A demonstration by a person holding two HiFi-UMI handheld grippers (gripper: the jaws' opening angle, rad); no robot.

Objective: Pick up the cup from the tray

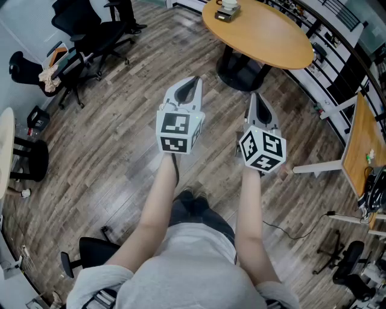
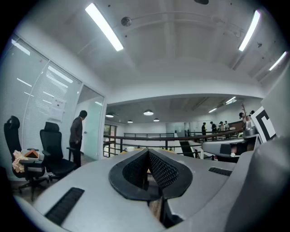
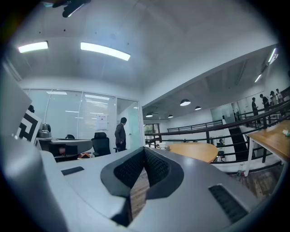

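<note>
A small white cup [image 1: 228, 5] stands on a dark tray [image 1: 227, 14] at the far edge of a round wooden table [image 1: 265, 33], well ahead of both grippers. In the right gripper view the cup [image 3: 163, 146] shows small on that table [image 3: 192, 151]. My left gripper [image 1: 194, 81] and right gripper [image 1: 254, 96] are held side by side at waist height over the wooden floor, pointing forward. Both are shut with nothing between the jaws, as the left gripper [image 2: 148, 153] and right gripper [image 3: 144, 150] show in their own views.
Black office chairs [image 1: 84, 30] stand at the far left, another chair base [image 1: 90, 256] behind me. A wooden desk [image 1: 362, 145] with cables lies to the right. A person [image 2: 77, 136] stands by a glass door. Railings run behind the round table.
</note>
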